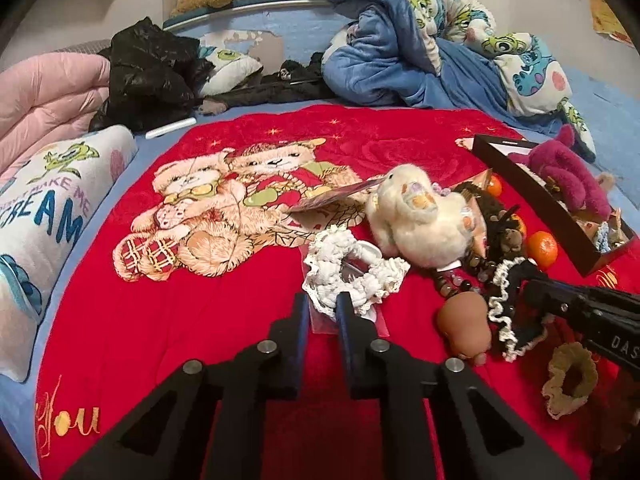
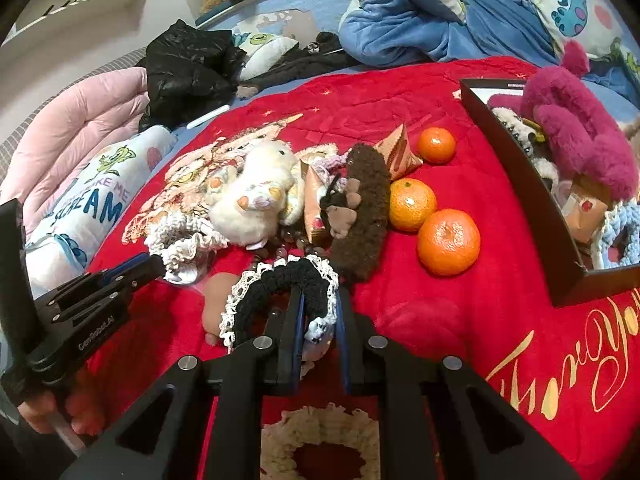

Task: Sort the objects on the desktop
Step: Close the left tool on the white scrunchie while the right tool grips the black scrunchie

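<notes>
The left gripper point(image 1: 323, 304) is closing its narrow-set fingers on the near edge of a white scrunchie point(image 1: 352, 276), which is lying on the red blanket point(image 1: 208, 320) near its middle. The right gripper point(image 2: 318, 312) is pinching the lace rim of a black scrunchie point(image 2: 288, 280), its fingers drawn close with the fabric between them; that scrunchie is sitting just right of the white one.

A white plush point(image 1: 420, 216) is lying just behind the white scrunchie, touching it. A brown squishy toy point(image 1: 466, 320) is resting between the two scrunchies, partly under the black one. A beige scrunchie point(image 1: 570, 376) is lying nearer the blanket's front edge, under the right gripper.

A brown furry band point(image 2: 366, 208) is leaning against the plush's right side, and three tangerines point(image 2: 448, 240) are sitting right of it, two touching.

A dark box point(image 2: 520, 168) is standing at the blanket's right edge, holding a magenta plush point(image 2: 580, 136) and other small items.
</notes>
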